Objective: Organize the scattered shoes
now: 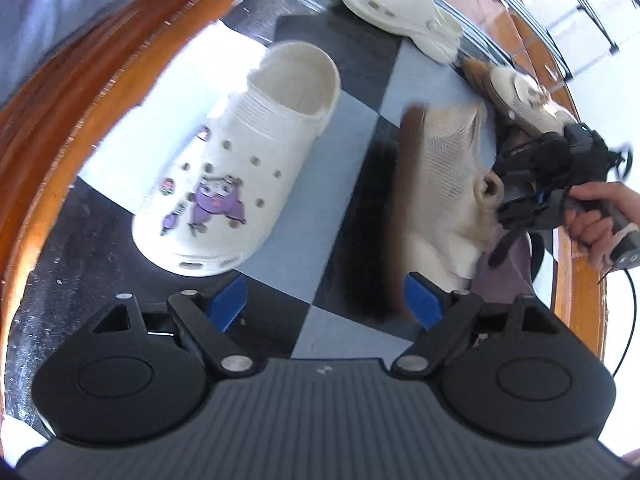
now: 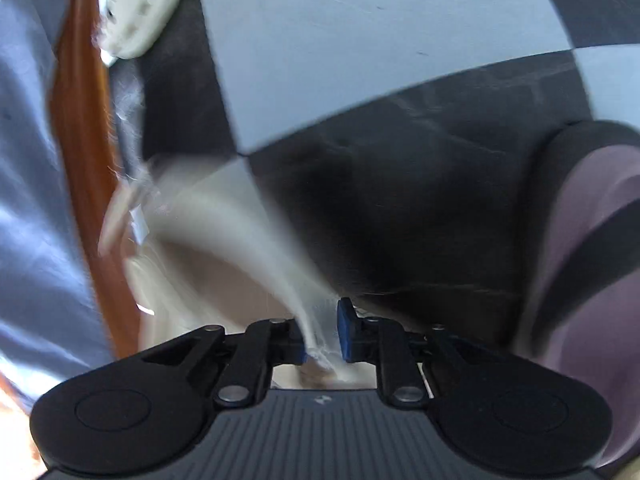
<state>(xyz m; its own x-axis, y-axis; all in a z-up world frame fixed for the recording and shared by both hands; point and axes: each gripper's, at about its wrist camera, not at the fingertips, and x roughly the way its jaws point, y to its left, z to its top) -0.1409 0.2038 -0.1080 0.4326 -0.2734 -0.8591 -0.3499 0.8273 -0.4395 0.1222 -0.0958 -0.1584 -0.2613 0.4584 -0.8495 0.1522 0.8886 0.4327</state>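
Left wrist view: the left tool (image 1: 326, 300) hangs with its blue pads wide apart and nothing between them, above a black-and-grey checkered mat (image 1: 360, 92) bordered by a varnished wooden rim (image 1: 60, 92). A white foam clog with a purple cartoon charm (image 1: 244, 160) lies flat on the mat just beyond the tool's left pad, toe toward the camera. To the right of that clog, a cream knit slip-on shoe with a brown sole (image 1: 444, 184) stands tipped on its side, blurred. The right tool (image 1: 502, 210), gripped by a person's hand (image 1: 596, 220), meets the far edge of that shoe. Beyond the charm clog, a second white foam clog (image 1: 400, 12) rests near the mat's far edge, with another cream and brown shoe (image 1: 520, 96) to its right. A mauve and black shoe (image 1: 516, 264) shows partly behind the cream knit shoe.

In the right wrist view, the right tool (image 2: 322, 338) has its pads set a little apart with the cream shoe's thin, blurred edge (image 2: 308, 312) passing between them; whether they press on it cannot be told.
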